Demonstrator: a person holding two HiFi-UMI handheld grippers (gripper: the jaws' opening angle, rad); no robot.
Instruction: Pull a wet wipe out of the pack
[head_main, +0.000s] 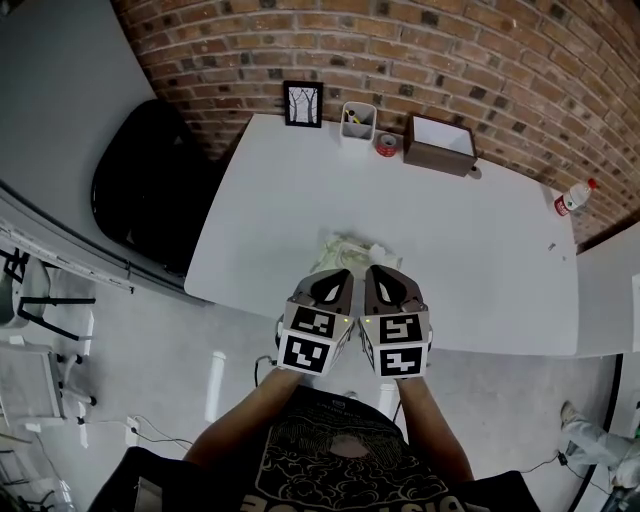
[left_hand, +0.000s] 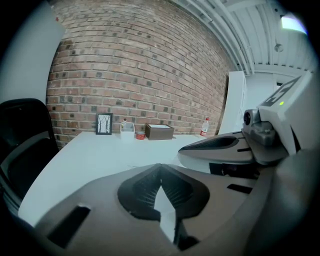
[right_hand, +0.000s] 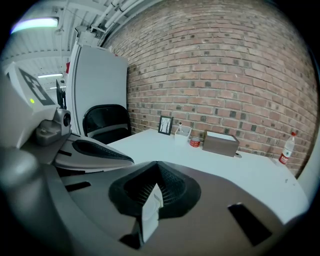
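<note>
Jaws of the left hand-held gripper (left_hand: 160, 169) are closed, tips meeting. The right hand-held gripper (right_hand: 157, 166) has its jaws closed the same way. A pale sliver shows in the slit behind each pair of tips, and I cannot tell whether it is a scrap of wipe or just the light surface below. The 2 tools sit side by side, almost touching, noses pointing forward and roughly level. Both gripper views look out at the brick wall rather than down. Just beyond the tips in the head view lies the wet wipe pack (head_main: 348, 250), a crumpled pale bundle on the white tabletop (head_main: 480, 250) close to its near edge. It is hidden under the jaws in both gripper views. Holding both tools together right at the pack probably lets 1 pin it while the other draws a sheet, but neither looks engaged with it yet. The forearms (head_main: 250, 415) run straight forward from the body, close and parallel. A picture frame (head_main: 302, 104) and a brown box (head_main: 438, 145) stand well apart along the far edge.
</note>
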